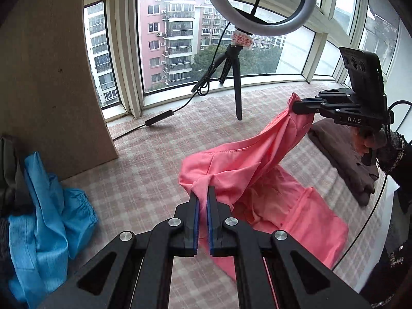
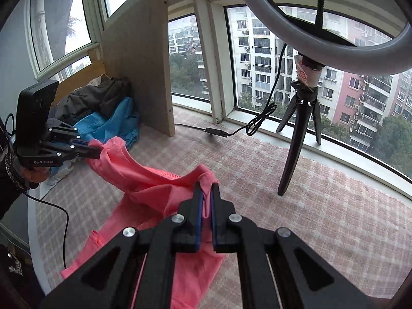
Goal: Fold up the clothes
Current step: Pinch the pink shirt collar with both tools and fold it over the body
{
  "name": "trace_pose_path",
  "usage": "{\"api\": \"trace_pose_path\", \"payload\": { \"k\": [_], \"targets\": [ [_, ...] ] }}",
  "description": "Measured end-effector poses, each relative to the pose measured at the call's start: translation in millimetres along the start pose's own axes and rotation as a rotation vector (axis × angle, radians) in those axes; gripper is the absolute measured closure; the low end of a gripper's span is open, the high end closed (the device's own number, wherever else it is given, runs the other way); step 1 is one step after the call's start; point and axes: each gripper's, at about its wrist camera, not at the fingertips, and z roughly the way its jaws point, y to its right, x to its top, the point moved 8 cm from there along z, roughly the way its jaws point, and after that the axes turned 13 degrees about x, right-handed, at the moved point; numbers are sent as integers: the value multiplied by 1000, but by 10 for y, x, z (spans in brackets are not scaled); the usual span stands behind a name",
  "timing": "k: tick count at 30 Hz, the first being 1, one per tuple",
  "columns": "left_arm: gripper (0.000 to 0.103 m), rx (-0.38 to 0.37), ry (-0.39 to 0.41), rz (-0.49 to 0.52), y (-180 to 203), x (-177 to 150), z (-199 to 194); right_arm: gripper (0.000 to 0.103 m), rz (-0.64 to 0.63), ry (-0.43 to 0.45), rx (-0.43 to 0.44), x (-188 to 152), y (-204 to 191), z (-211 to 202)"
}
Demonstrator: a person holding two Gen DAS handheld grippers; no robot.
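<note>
Pink fabric, a garment (image 1: 260,164) of thin cloth, hangs stretched between the two tongs above the table (image 1: 144,170), which is covered in a pale red-and-cream checked cloth. The left tongs (image 1: 203,193) are clenched on a bunched corner of the garment, the cloth pinched between the blue pads. The right tongs (image 2: 206,190) grasp another bunched corner in the same way; in the left wrist view they reach in from the right side, held by a hand (image 1: 365,141) in a dark sleeve. Between the two grips the upper edge sags in a shallow curve, while the lower part of the garment trails down and lies partly on the table. At the left stands a light wooden board (image 1: 51,77), and beside it lies a crumpled blue garment (image 1: 49,221) among darker clothes. A folded brown garment (image 1: 345,159) rests at the right edge of the table. Behind, a ring light (image 1: 260,5) on a small black tripod (image 1: 233,77) stands before the windows.
</note>
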Motion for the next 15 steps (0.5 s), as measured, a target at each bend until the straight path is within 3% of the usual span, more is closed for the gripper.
{"api": "trace_pose_path", "payload": {
  "k": [4, 8, 12, 15],
  "targets": [
    [99, -65, -11, -32, 375, -499, -313, 98, -14, 3, -31, -391, -378, -357],
    [99, -107, -73, -14, 775, -1021, -389, 98, 21, -11, -51, -931, -586, -530],
    [99, -118, -139, -23, 980, -1373, -336, 98, 84, -55, -76, -1470, -635, -468],
    [94, -44, -146, 56, 1089, -1539, -301, 98, 95, -75, -102, -1684, -617, -427]
  ]
}}
